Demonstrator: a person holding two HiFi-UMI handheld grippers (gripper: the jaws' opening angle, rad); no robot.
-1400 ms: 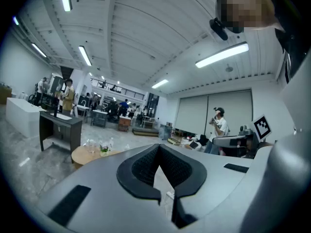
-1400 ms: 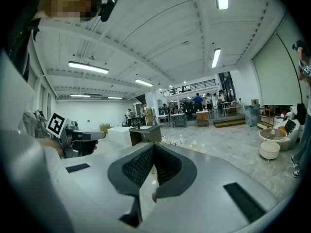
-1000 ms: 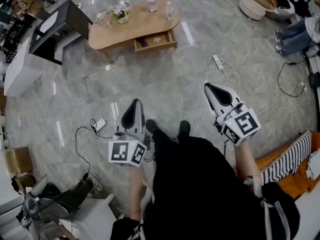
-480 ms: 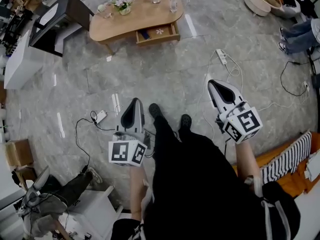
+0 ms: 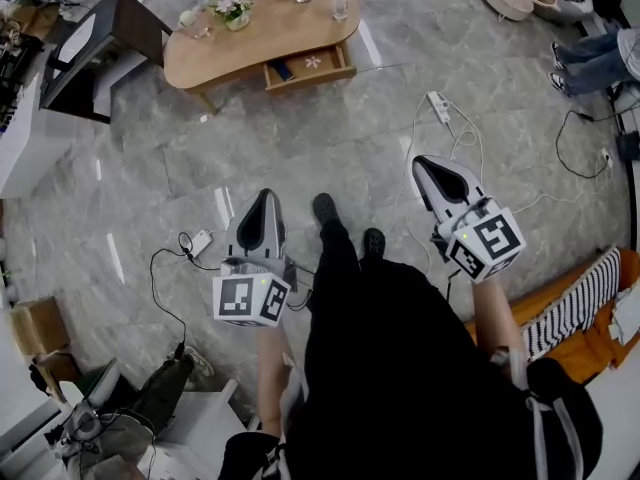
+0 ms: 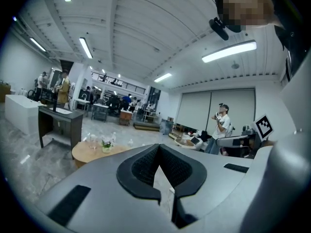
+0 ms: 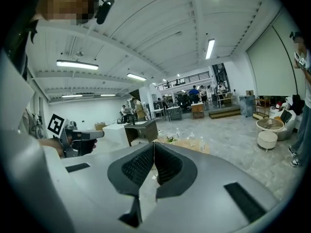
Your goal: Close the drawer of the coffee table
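You hold 2 grippers: left gripper (image 5: 264, 200), right gripper (image 5: 424, 166) | counter (image 5: 275, 36): 1 | drawer (image 5: 306, 75): 1 | flower vase (image 5: 230, 12): 1 | your shoes (image 5: 323, 208): 2

A white power strip (image 5: 437, 106) is lying on the grey marble floor (image 5: 330, 138) right of centre. A dark desk (image 5: 105, 40) is standing at upper left. A striped cloth (image 5: 583, 305) is lying at the right edge, and a cardboard box (image 5: 35, 326) is sitting at the left edge.

Kidney-shaped wooden coffee table (image 5: 262, 30) on the grey floor, its front drawer (image 5: 308, 66) pulled open.
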